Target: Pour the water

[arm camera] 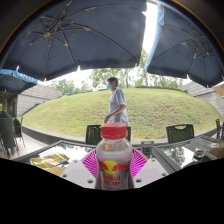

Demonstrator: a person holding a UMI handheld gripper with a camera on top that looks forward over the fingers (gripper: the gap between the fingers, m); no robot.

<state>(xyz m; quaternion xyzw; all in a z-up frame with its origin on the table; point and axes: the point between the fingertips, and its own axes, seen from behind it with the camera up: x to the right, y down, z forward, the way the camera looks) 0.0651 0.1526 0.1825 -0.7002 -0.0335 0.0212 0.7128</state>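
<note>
My gripper (114,163) has the bottle (114,160) standing between its two fingers, and the pink pads (90,160) show at either side of its body. They look to be right against the plastic, but I cannot make out whether both are actually pressing on it or whether a small gap remains, so I will not call it gripped. The bottle is upright, very near me, with its red cap (114,131) on and a red and yellow label (114,178) low on the body.

I judge it a thin clear plastic bottle, light if partly filled, soft enough to dent under a hard squeeze, and smooth, so it could slip as it tilts. The best hold seems to be the mid-body above the label, where the pads sit now, with firm but modest pressure. The cap must come off before any water pours.

Beyond it lies the glass table (60,150), then green chairs (180,132), a lawn (70,112) with a person (117,102) walking, and dark umbrellas (85,38) overhead.
</note>
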